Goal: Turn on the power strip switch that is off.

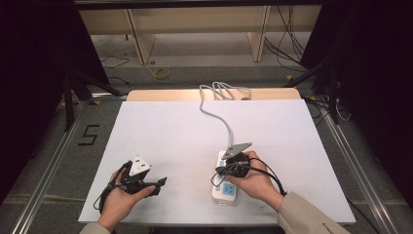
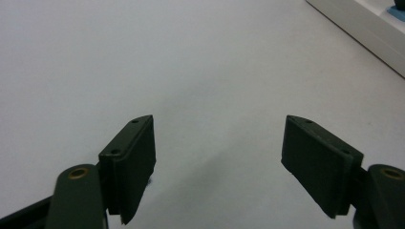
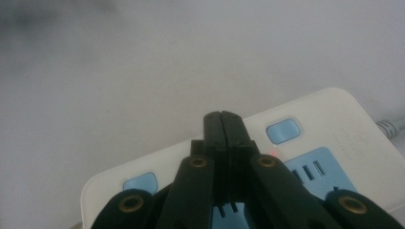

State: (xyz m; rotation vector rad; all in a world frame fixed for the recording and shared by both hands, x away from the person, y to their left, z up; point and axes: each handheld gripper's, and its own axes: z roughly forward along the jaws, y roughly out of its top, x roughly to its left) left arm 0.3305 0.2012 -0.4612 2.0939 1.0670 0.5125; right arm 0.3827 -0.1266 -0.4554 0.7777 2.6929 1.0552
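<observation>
Power strip (image 1: 225,187) lies flat on the white counter (image 1: 170,141), lower centre-right of the high view, its grey cord (image 1: 216,114) running up toward the top edge of the counter and bunching there. In the right gripper view the strip has pale blue switch buttons (image 3: 283,131) beside blue socket faces, and a small red light (image 3: 272,153) glows close by the fingertips. Right gripper (image 3: 223,119) sits directly over the strip with its fingers clenched together, nothing between them; judged: the closed tip serves as a single blunt point for pressing a switch, which open fingers would not give. Whether the tip touches the casing I cannot tell. Left gripper (image 2: 217,162), at the lower left of the high view and well apart from the strip, has its fingers released and spread wide over bare counter, holding nothing; likely parked out of the way, a corner of the strip at the upper right of its own view.
</observation>
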